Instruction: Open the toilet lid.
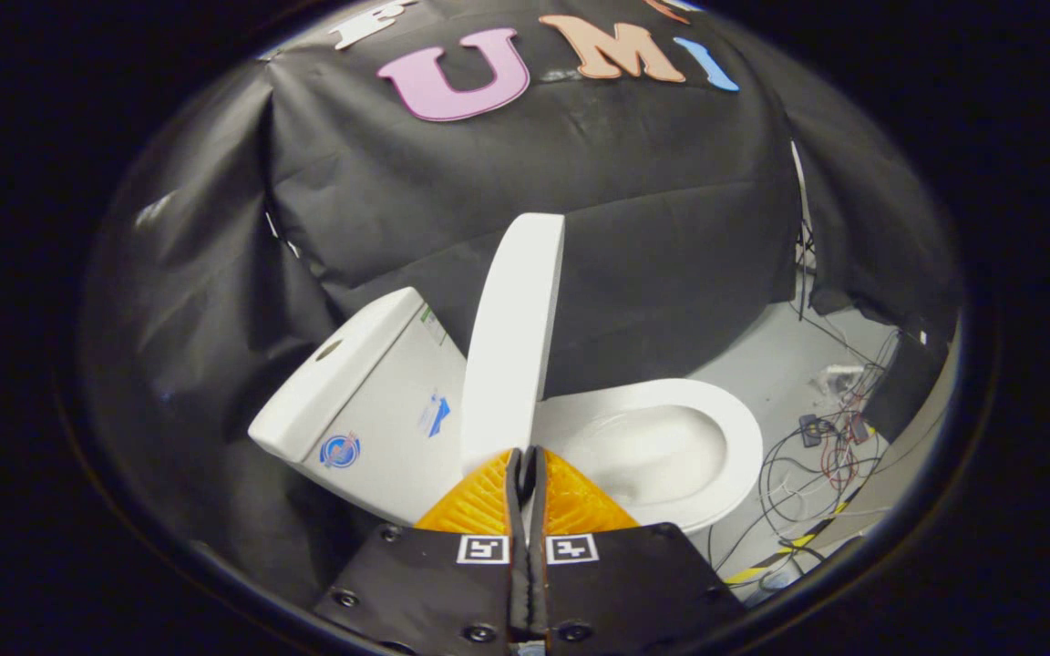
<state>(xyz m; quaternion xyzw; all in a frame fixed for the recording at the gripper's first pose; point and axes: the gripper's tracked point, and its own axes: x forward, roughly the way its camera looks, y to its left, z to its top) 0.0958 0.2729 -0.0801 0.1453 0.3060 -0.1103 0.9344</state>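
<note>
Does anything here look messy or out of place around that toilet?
The white toilet lid stands raised above the white seat, as intended. The one untidy thing is a tangle of loose red and black wires on the pale floor beside the bowl. The tongs look closed, just short of the lid's edge.

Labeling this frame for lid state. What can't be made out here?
- Gripper contact with toilet lid: fingers nearly closed at the raised lid's lower edge; a pinch cannot be confirmed.
- Lid hinge: hidden behind the lid and fingers.
- Tank stickers: too small.
- Seat near side: covered by the gripper body.
- Floor cables: tangled, fisheye-blurred.
</note>
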